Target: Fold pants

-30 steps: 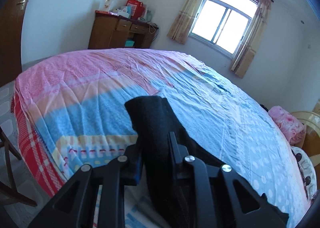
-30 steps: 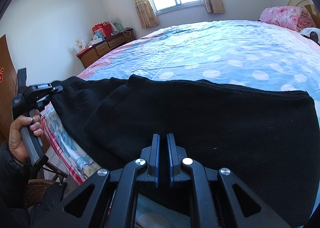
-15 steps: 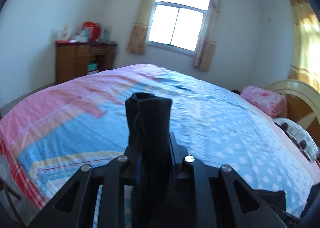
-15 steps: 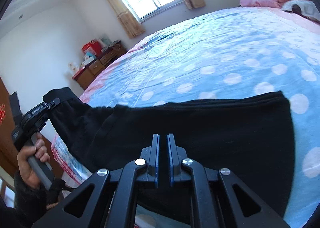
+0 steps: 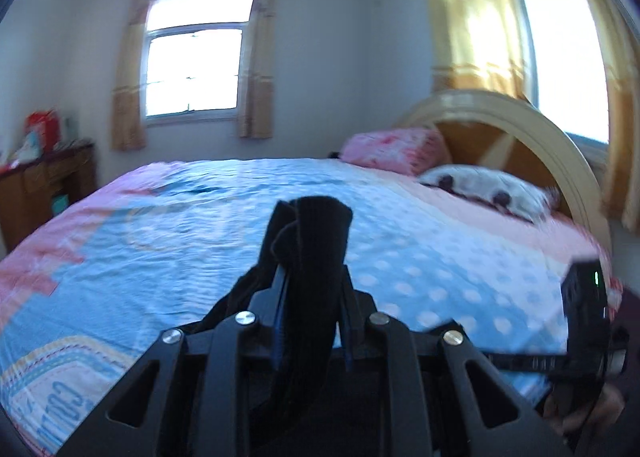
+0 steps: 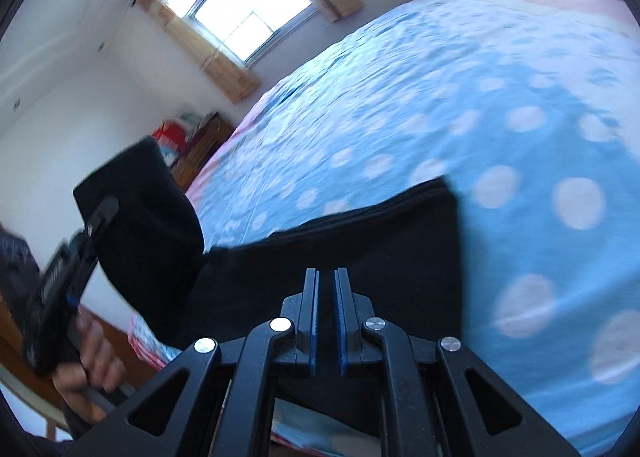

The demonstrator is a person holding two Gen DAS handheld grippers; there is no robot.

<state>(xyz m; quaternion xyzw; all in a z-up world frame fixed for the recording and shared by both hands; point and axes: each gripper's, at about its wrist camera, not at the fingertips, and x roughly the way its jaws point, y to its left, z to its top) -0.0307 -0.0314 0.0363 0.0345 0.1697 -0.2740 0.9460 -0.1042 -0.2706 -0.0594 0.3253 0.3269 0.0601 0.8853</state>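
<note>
Where the left wrist view looks along its fingers, the left gripper (image 5: pixel 312 277) is clamped on a bunched end of the black pants (image 5: pixel 310 241), which stands up between the jaws above the bed (image 5: pixel 180 241); more black cloth hangs down on the left of the fingers; the sheet is blue with pale dots and pink borders; two pillows (image 5: pixel 396 149) lie by the headboard (image 5: pixel 520 129), a window (image 5: pixel 192 69) with curtains is on the far wall, a dresser (image 5: pixel 44 181) stands at the left; at the right edge the right gripper (image 5: pixel 588 321) shows as a dark blurred body, a hand under it

From the right wrist view, the right gripper (image 6: pixel 326 285) has its jaws drawn narrow, blue pads almost together, over the pants (image 6: pixel 360 245) spread on the near edge of the bed (image 6: pixel 440 97); whether cloth is pinched between the pads I cannot tell; at the left the left gripper (image 6: pixel 96 225), held by a hand (image 6: pixel 88 361), lifts a pants end clear of the bed; the window (image 6: pixel 244 5) and dresser (image 6: pixel 200 141) lie beyond
</note>
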